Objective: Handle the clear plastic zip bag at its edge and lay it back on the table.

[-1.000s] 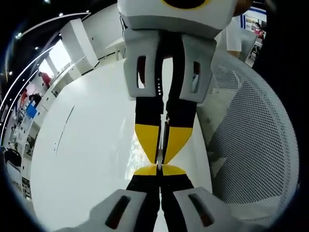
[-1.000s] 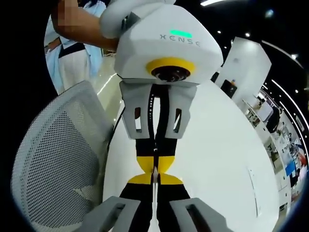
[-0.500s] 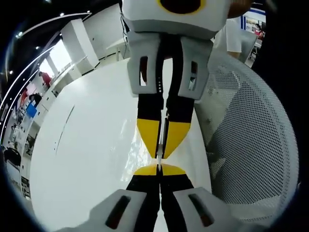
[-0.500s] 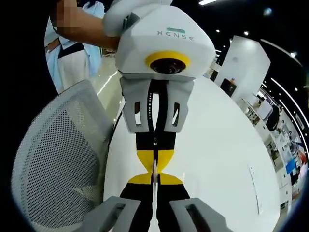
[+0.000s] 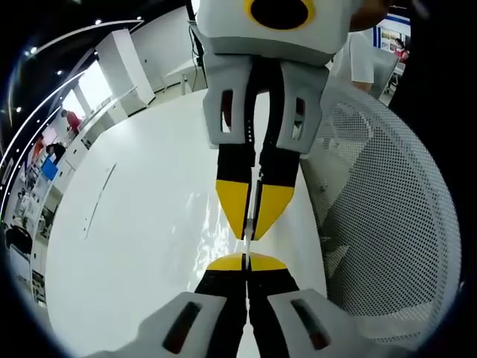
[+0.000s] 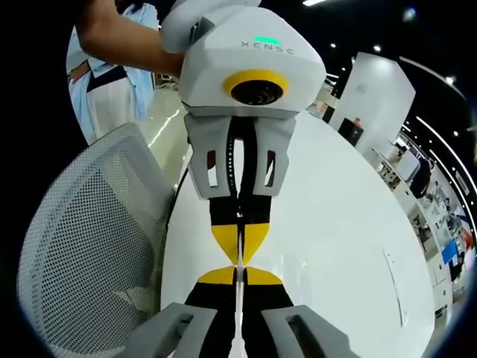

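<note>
Left gripper (image 5: 245, 260) and right gripper (image 6: 239, 274) faced each other tip to tip, yellow pads nearly meeting. Both sets of jaws stood pressed together, only a thin seam between them. In the right gripper view a bare forearm (image 6: 123, 41) reached down to the left gripper's white housing from above.

Each claw has pale grey slotted finger mounts, black fingers and yellow wedge-shaped tips: left claw (image 5: 245, 261), right claw (image 6: 240, 274). Seen from the right claw, the left claw (image 6: 240, 250) carries a white housing with a yellow ring, a green light and grey lettering. Behind that housing, the person wears a light blue top with a dark band.
</note>
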Motion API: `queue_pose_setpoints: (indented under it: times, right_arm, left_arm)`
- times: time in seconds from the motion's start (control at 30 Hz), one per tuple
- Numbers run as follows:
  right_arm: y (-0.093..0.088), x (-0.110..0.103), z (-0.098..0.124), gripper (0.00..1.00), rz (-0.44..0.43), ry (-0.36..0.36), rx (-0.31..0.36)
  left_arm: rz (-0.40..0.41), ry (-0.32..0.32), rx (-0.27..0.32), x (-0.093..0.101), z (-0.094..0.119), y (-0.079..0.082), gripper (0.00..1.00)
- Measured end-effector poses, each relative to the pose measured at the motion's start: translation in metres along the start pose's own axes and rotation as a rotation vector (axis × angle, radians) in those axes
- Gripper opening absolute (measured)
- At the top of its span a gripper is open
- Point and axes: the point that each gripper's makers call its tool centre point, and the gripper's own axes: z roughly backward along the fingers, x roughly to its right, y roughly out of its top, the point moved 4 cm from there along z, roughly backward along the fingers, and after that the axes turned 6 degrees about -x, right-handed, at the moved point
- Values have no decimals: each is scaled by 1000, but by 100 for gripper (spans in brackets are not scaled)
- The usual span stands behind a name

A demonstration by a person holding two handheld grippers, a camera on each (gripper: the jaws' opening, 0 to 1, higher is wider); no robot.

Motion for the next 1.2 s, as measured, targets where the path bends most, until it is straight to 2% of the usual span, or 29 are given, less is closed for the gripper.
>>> queue_pose_setpoints:
  times: [0.3, 0.33, 0.4, 0.87, 1.2]
  right_arm:
    - [1, 0, -3, 0, -6, 4, 1]
    - [2, 0, -3, 0, -8, 3, 1]
    - [2, 0, -4, 0, -7, 3, -1]
    - [0, 0, -9, 0, -19, 7, -18]
    - [-1, 1, -12, 0, -25, 6, -32]
  left_arm:
    - [-40, -6, 3, 2, 0, -1, 0]
    - [-70, 13, 2, 0, -1, -1, 0]
    - [-62, 0, -2, 2, -1, -1, 0]
    - [-67, 18, -14, 1, 4, 2, 0]
    - [-82, 16, -45, 1, 2, 1, 0]
